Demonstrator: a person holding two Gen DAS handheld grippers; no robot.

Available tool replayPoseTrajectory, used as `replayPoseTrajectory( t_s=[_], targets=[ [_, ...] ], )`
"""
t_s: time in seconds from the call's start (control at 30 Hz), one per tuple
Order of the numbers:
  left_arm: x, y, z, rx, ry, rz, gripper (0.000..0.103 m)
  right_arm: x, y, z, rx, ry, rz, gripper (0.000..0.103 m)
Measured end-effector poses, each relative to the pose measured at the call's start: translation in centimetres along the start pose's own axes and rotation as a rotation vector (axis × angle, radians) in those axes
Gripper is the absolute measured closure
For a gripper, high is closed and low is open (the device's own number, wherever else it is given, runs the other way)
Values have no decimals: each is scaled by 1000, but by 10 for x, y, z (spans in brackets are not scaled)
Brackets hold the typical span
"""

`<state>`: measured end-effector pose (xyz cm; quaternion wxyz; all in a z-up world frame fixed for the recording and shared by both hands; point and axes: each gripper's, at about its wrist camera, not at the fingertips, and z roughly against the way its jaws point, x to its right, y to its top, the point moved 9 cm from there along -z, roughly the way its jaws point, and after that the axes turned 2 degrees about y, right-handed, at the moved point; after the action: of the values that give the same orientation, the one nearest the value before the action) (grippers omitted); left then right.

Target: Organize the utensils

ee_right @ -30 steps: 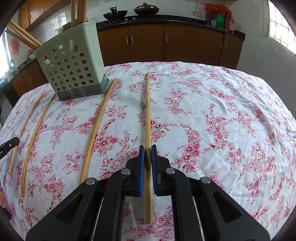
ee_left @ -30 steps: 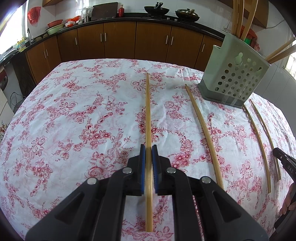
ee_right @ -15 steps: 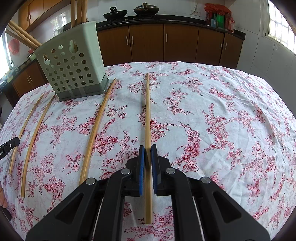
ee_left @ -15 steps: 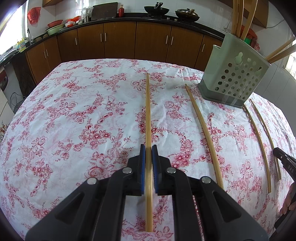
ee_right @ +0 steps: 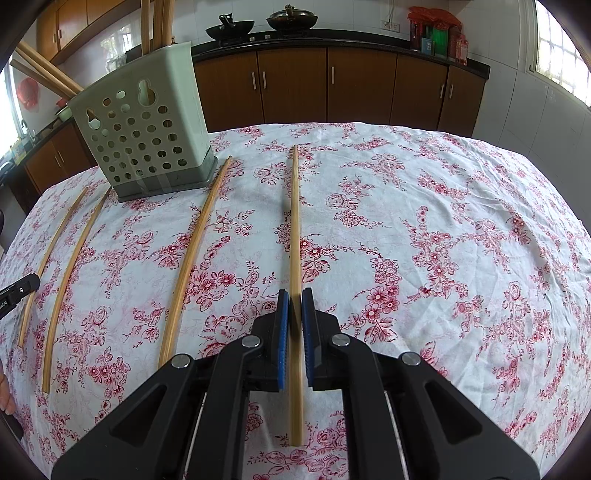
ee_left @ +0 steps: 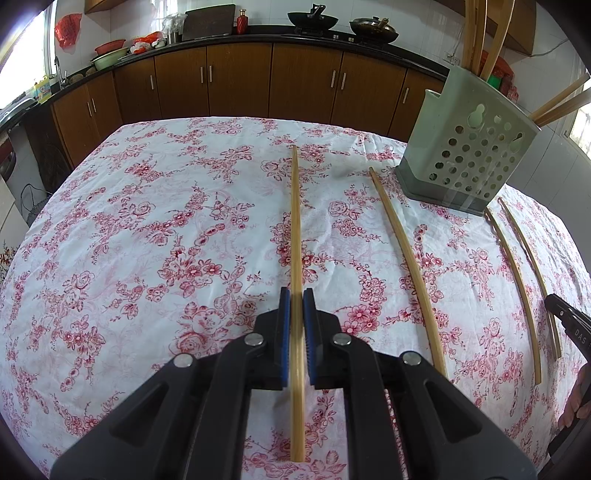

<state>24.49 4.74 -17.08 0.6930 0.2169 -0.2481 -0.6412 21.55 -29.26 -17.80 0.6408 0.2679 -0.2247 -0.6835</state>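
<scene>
- The chopstick in my left gripper [ee_left: 294, 295] is a long bamboo stick [ee_left: 295, 236]; my blue pads [ee_left: 283, 332] are clamped on it near its rear third, and it runs straight ahead over the cloth, its far tip reaching toward the cabinets.
- The chopstick in my right gripper [ee_right: 294, 295] is a second bamboo stick [ee_right: 294, 229], pinched the same way between my blue pads [ee_right: 282, 332], its long front part pointing ahead and its short end sticking out behind the pads.
- Whether either held stick touches the cloth along its length, I cannot tell.
- Loose chopsticks lie flat on the cloth: in the left wrist view one [ee_left: 406, 266] just right of my held stick, its far end near the holder's base, and a pair [ee_left: 517, 280] further right, side by side.
- In the right wrist view the same three show on my left: the single one [ee_right: 195, 254] and the pair [ee_right: 70, 266].
- The utensil holder [ee_left: 469, 147] is pale green plastic with round holes, on a darker base, standing upright at the far side of the table [ee_left: 147, 229]; several chopsticks stand in it, some leaning out over the rim.
- The table wears a white cloth with red flowers.
- My other gripper's black tip and fingers of a hand [ee_left: 576, 398] show at the right edge of the left view.
- Behind run brown kitchen cabinets [ee_right: 332, 85] under a dark counter with two woks [ee_right: 258, 26].
</scene>
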Motion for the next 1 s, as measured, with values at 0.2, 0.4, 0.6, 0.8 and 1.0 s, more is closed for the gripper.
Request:
replayPoseTrajectory(
  t_s=[0.2,0.4,0.6,0.8,1.0],
  targets=[
    [0,0,0,0,0,0,92,0,0,0,0,0,0,94],
    [0,0,0,0,0,0,92,0,0,0,0,0,0,94],
    [0,0,0,0,1,-1,92,0,0,0,0,0,0,94],
    [3,-10,7,-1,33,-66,92,-2,-4,2,-1,2,9,94],
    [4,-14,12,-9,33,-95,94,-2,-3,5,-2,13,4,95]
  ],
)
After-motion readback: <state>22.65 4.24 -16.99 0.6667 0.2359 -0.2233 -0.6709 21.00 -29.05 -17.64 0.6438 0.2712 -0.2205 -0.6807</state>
